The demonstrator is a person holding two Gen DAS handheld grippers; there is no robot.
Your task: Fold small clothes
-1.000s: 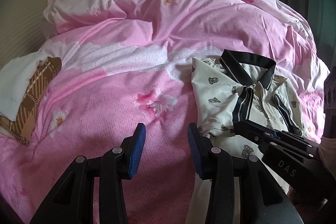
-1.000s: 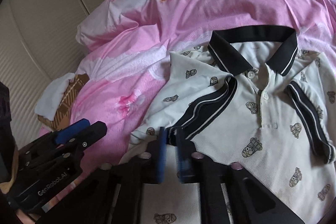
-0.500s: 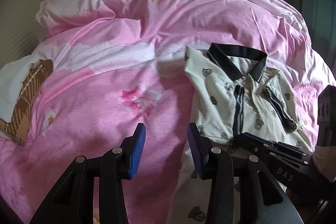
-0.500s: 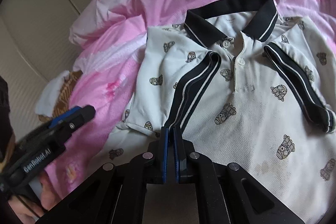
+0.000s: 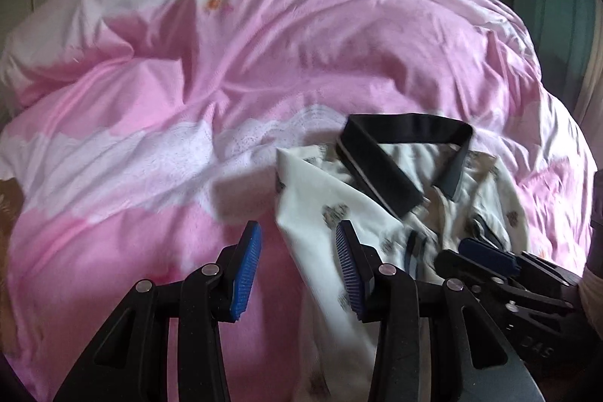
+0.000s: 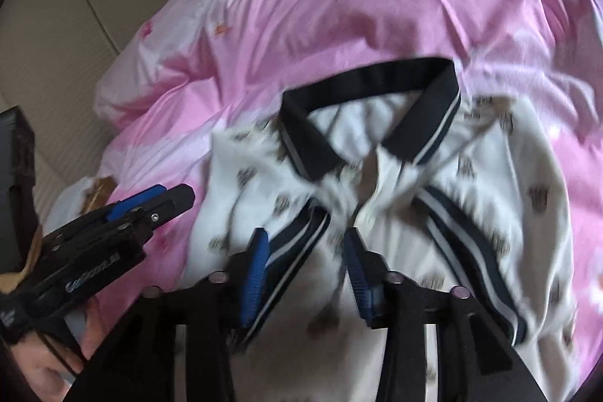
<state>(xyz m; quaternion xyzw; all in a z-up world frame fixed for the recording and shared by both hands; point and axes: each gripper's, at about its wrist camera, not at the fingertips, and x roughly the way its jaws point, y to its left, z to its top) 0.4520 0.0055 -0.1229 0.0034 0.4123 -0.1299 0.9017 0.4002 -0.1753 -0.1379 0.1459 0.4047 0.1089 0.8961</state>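
Cream polo shirt with black collar (image 6: 377, 153) lies on the pink floral quilt (image 5: 188, 81), both sleeves folded inward. Right gripper (image 6: 307, 266), jaws just opened, is spread and empty above the left sleeve; left gripper (image 5: 297, 266) is spread beside the shirt. Loose folds could spring back or snag on a passing pad.

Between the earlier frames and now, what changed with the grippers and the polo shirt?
The right gripper, shut on the folded sleeve hem before, has just opened and let go. The polo shirt slid nearer both cameras. The left gripper stayed open and empty; both sleeves stay folded in on the pink duvet.
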